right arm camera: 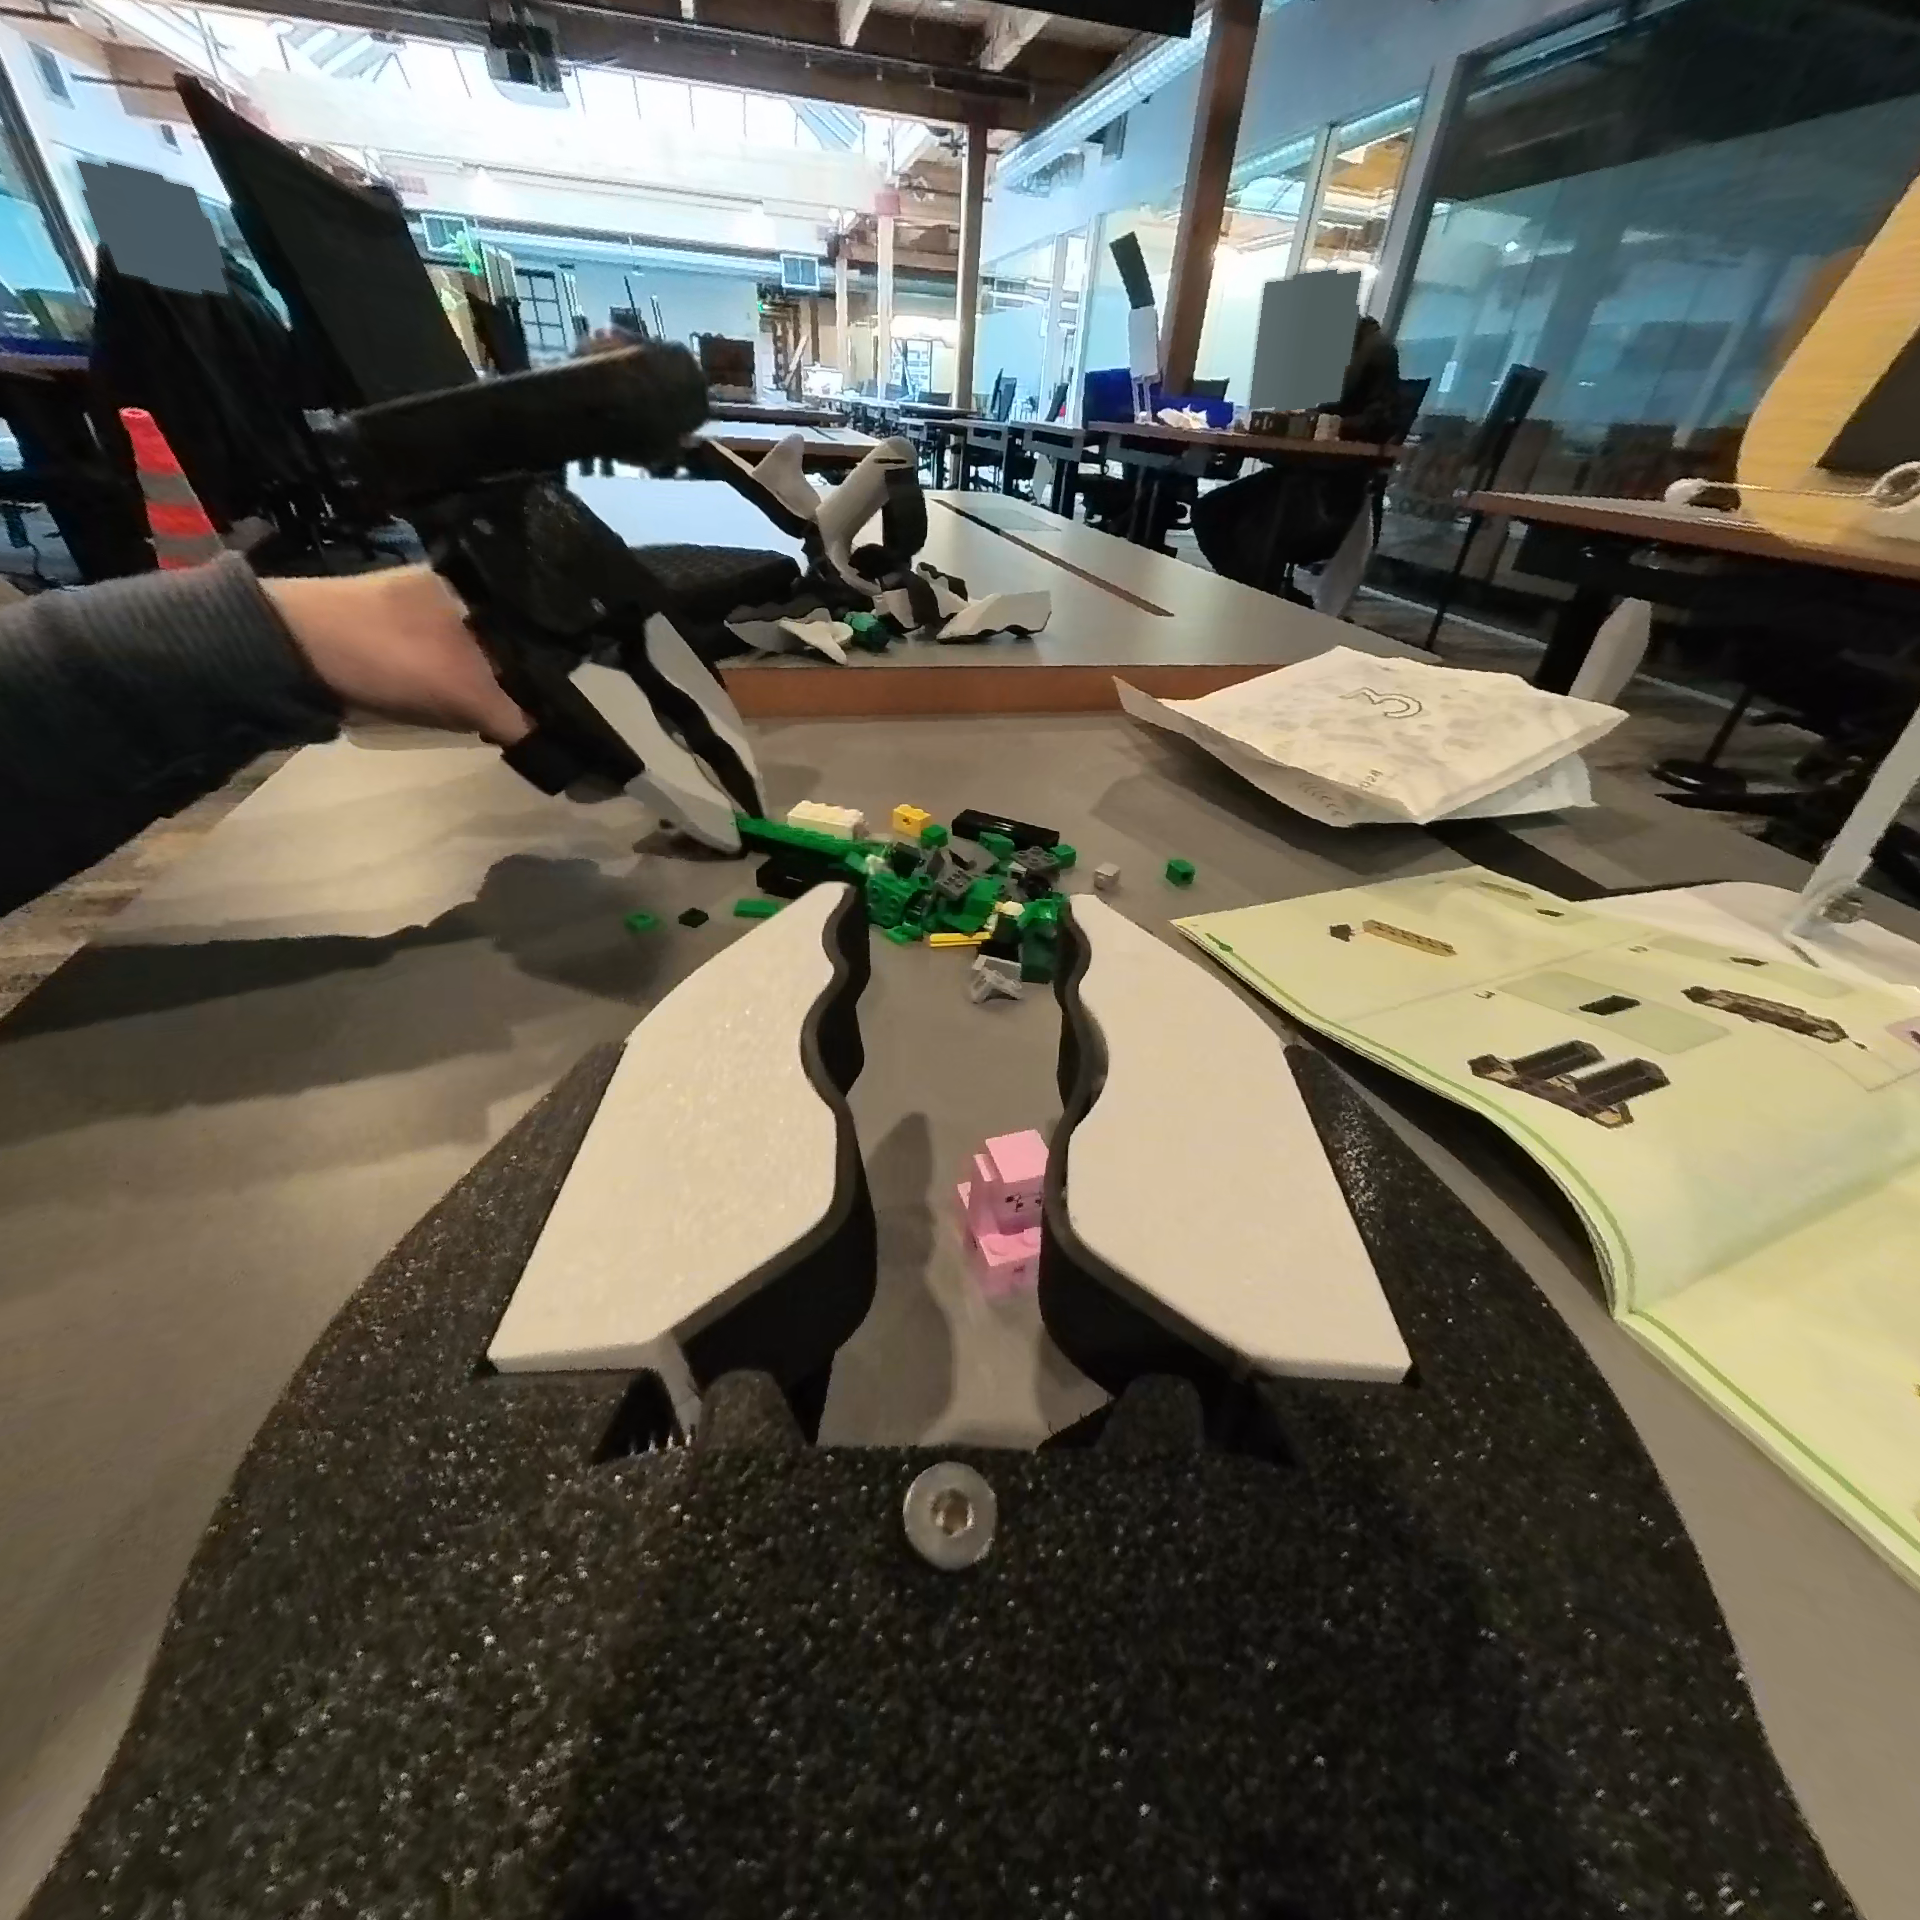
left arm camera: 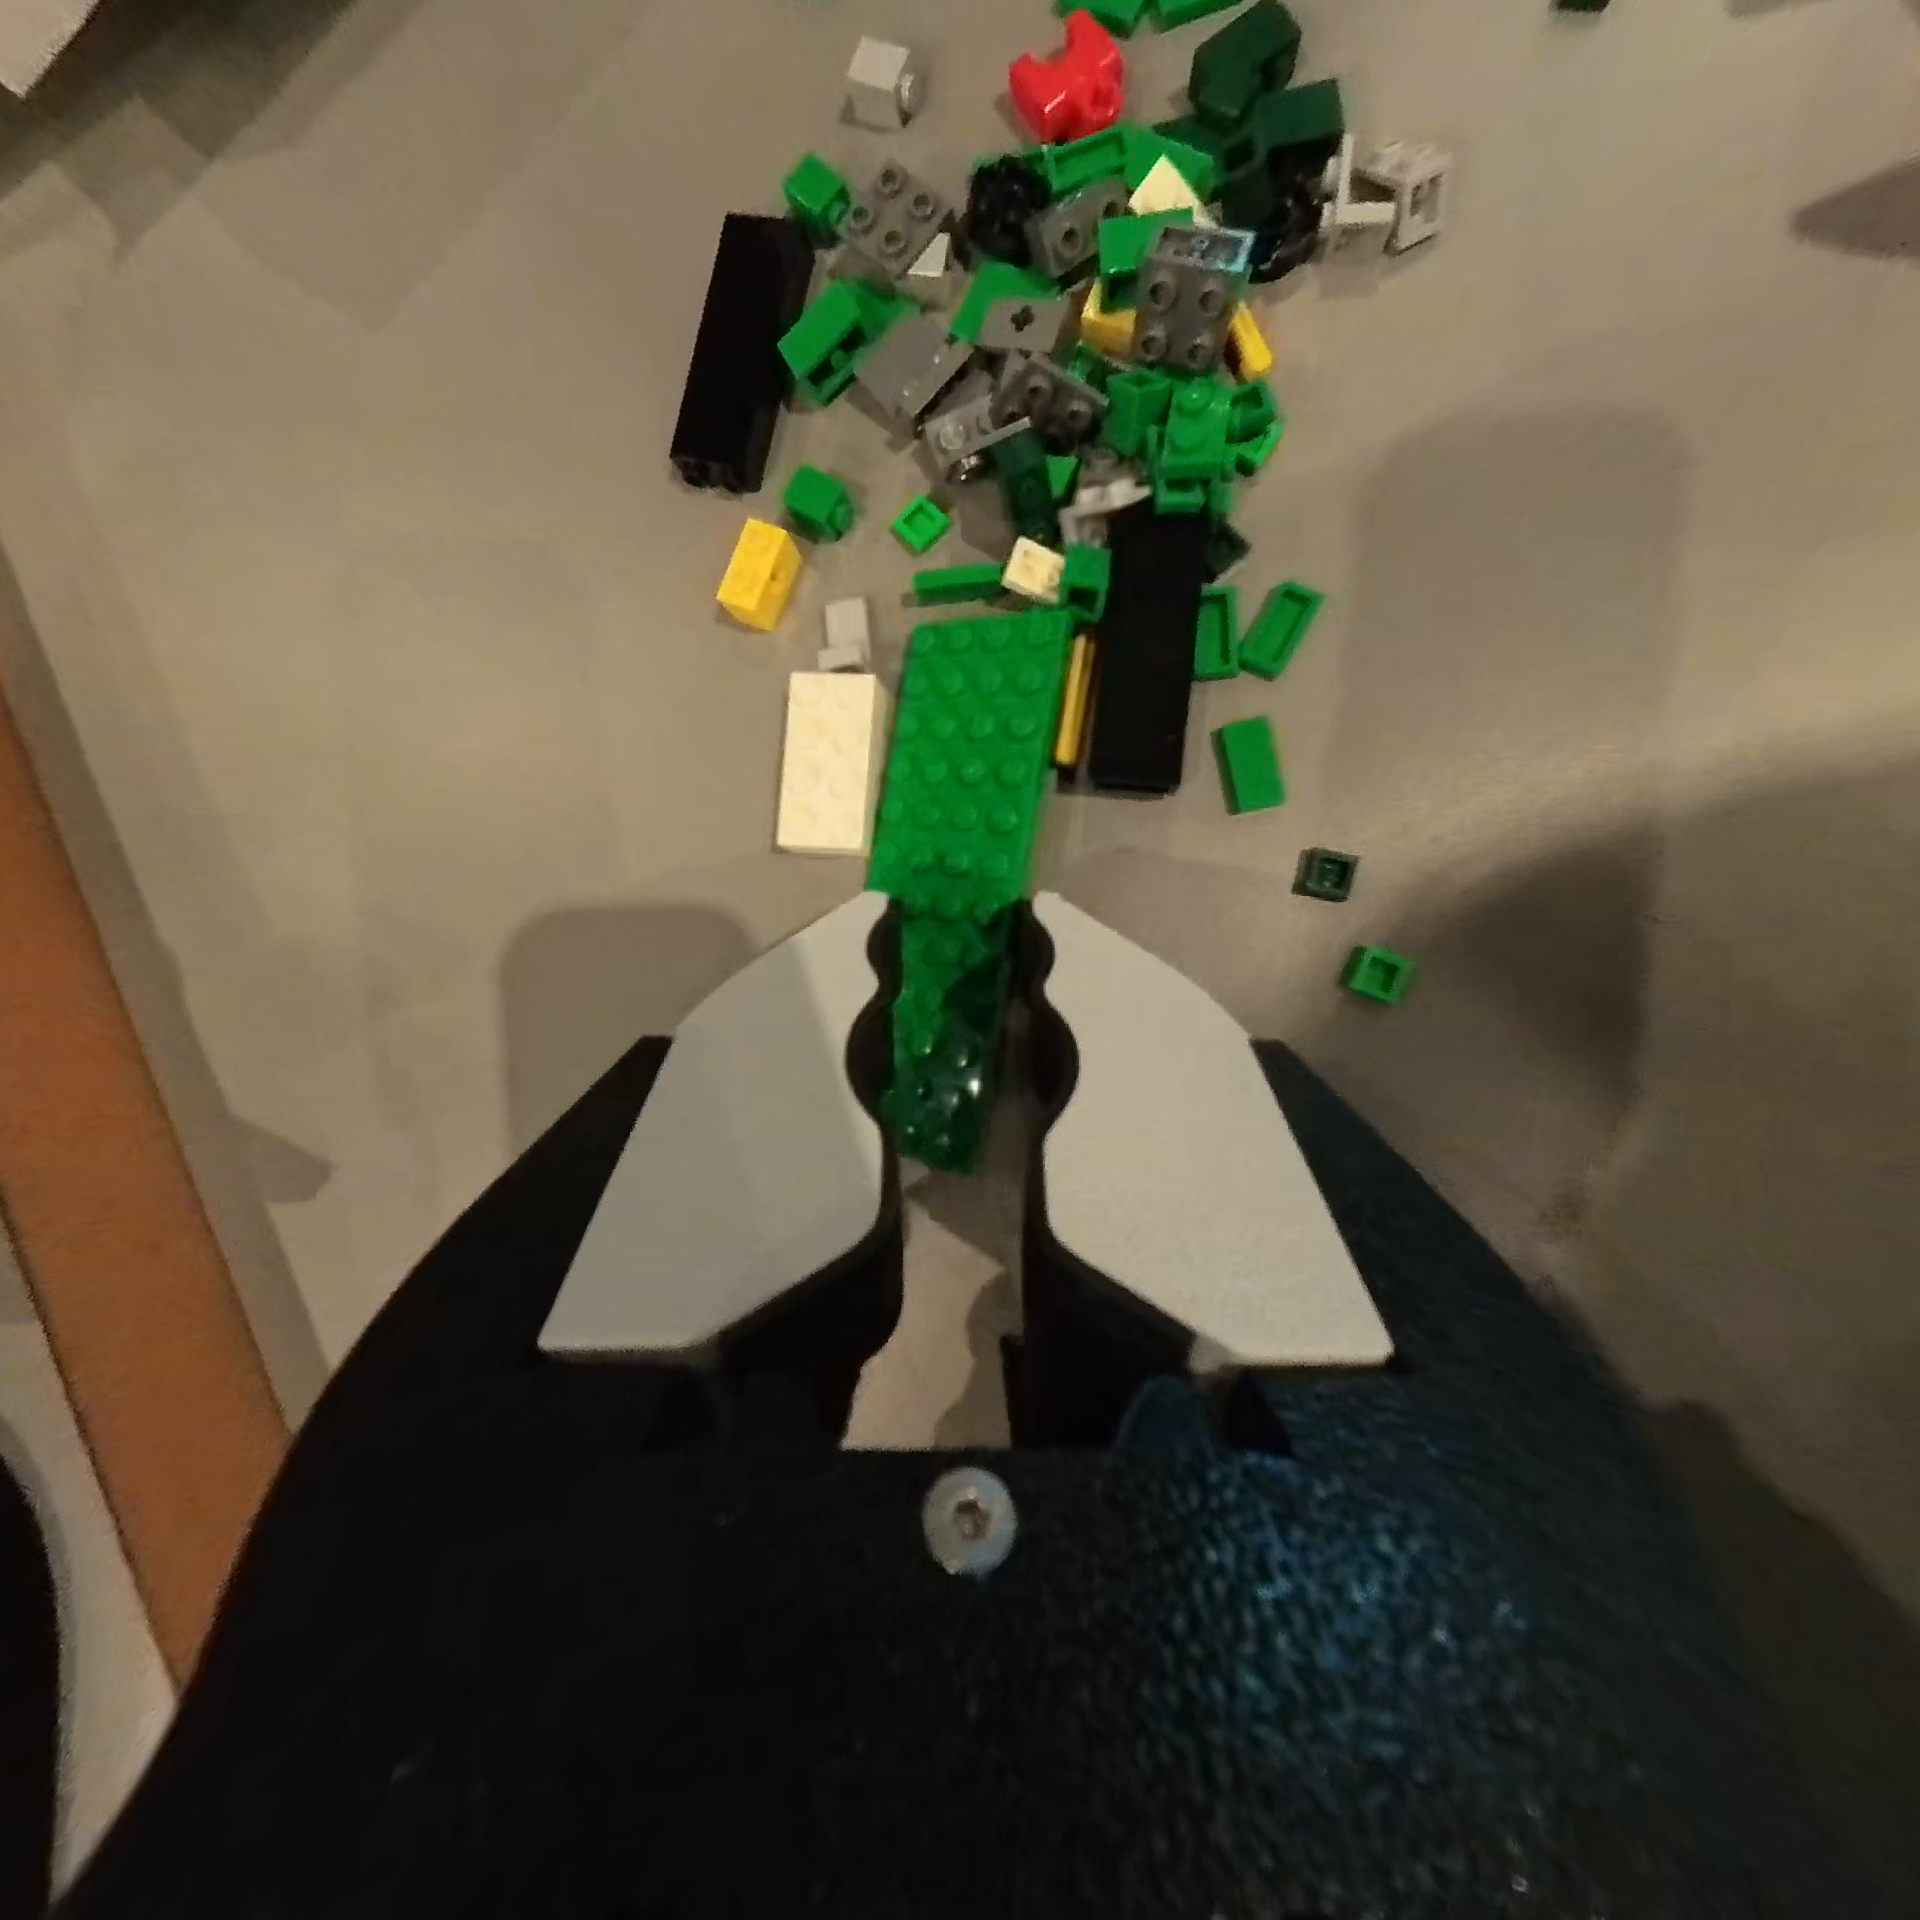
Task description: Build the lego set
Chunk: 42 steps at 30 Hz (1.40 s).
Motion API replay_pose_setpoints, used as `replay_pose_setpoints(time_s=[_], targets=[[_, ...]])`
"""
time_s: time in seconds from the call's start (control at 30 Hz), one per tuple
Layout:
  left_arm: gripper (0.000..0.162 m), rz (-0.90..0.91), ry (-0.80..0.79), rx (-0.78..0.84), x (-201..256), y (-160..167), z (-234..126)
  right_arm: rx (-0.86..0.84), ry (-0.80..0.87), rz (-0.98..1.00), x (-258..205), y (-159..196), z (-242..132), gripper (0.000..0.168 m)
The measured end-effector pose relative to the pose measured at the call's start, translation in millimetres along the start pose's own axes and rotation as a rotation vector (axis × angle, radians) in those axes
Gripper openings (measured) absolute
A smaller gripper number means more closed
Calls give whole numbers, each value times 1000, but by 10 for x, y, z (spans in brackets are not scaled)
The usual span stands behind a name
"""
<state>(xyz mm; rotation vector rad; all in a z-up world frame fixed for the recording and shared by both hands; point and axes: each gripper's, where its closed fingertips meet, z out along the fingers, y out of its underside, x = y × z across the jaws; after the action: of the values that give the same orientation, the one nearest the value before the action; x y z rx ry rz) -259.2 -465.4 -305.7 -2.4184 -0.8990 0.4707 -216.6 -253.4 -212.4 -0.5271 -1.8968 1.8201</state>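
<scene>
Fingers, left: left gripper [left arm camera: 954, 925] has its fingers closed on the near end of the green plate [left arm camera: 966, 769], centre of the left wrist view; in the right wrist view it [right arm camera: 727, 831] reaches in from the left, tips down at the pile's left edge.
Fingers, right: right gripper [right arm camera: 966, 935] is spread wide with nothing between the fingers, low over the counter [right arm camera: 312, 1143].
Green plate: studs up, far end running toward the pile; whether it rests on the counter cannot be told.
Pile [left arm camera: 1101, 343]: loose green, grey, black and yellow bricks, upper centre of the left wrist view.
White brick [left arm camera: 828, 764]: just left of the plate.
Black bricks [left arm camera: 740, 353]: one long one at the pile's left, another right of the plate.
Red piece [left arm camera: 1062, 88]: top of frame.
Pink figure [right arm camera: 1003, 1210]: lower centre of the right wrist view, close to the right finger.
Booklet [right arm camera: 1662, 1091]: open, right side.
Bag [right arm camera: 1371, 727]: white, upper right, behind the pile.
Hand [right arm camera: 416, 644]: sleeved arm at left holds the left gripper.
</scene>
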Motion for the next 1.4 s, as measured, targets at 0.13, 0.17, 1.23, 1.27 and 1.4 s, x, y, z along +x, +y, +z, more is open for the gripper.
replay_pose_setpoints(time_s=[0.13,0.17,1.23,1.27,1.4], targets=[[20,-12,-26,-13,-32,67,-47,-5,-5,-1,-8,7,7,34],[20,-16,-36,-16,-44,88,-53,-5,-6,-1,-9,7,8,34],[33,65,16,22,241,-417,145,-12,-27,16,-22,19,26,29],[31,74,11,10,242,-392,160,-12,-29,18,-22,20,28,29],[28,58,36,10,256,-363,192,-9,-35,29,-18,18,31,28]])
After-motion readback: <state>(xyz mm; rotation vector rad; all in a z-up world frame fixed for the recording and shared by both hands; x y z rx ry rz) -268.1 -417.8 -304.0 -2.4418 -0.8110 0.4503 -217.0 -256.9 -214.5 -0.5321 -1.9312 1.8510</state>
